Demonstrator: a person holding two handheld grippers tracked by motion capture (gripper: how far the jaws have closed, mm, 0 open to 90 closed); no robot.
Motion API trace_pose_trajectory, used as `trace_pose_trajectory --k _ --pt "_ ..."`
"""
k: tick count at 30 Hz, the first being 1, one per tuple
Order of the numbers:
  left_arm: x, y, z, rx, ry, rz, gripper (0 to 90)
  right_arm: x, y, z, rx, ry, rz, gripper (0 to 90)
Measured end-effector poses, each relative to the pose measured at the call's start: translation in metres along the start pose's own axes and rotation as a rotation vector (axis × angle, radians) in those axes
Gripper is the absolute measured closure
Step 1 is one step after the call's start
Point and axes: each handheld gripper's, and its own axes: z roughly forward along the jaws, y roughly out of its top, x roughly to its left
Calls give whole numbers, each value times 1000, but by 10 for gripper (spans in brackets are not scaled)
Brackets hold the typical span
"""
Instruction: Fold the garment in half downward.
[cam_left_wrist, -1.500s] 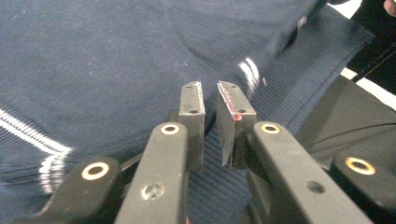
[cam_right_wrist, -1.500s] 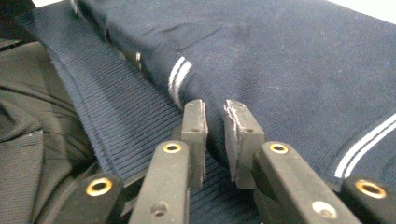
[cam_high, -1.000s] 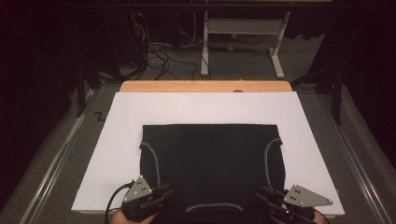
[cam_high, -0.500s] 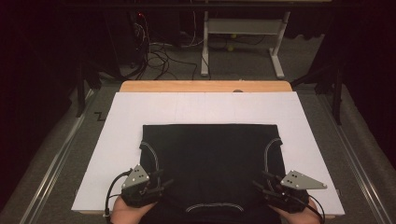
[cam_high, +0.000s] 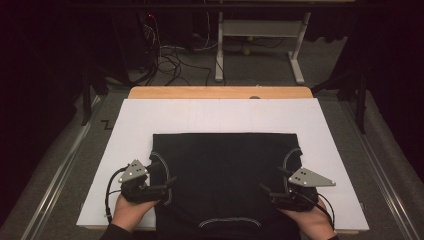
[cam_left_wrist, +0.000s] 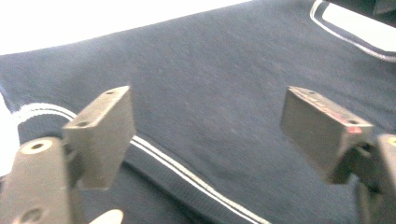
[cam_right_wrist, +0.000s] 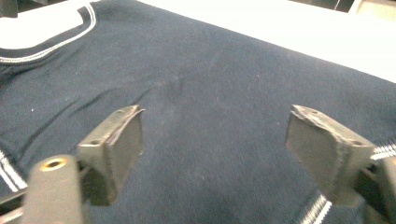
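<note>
Matt knit-cloth garment (cam_high: 225, 175), white-piped seams

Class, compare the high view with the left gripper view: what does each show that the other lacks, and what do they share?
High view alone: the white board, wooden table edge, floor cables, and the right hand-held gripper. Left gripper view alone: close detail of the white piping and the knit weave. Shared: the dark garment and the open left hand-held gripper over it.
</note>
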Motion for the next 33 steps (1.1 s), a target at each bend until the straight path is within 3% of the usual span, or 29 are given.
trace_pose_trajectory --k 8,11,15,22,28,33 --pt "21 2 -3 8 10 -35 43 10 12 13 10 25 2 43" --pt "27 4 -4 12 37 -45 0 16 17 18 10 30 2 0" --pt "36 8 -5 16 59 -49 0 25 24 24 -3 32 -10 0" --pt "53 11 -7 11 83 -82 0 48 35 38 -19 77 -27 0" --pt "65 16 -8 6 93 -95 0 67 40 57 -7 119 -33 0" --pt "76 32 -9 3 109 -90 0 87 39 73 26 155 -58 0"
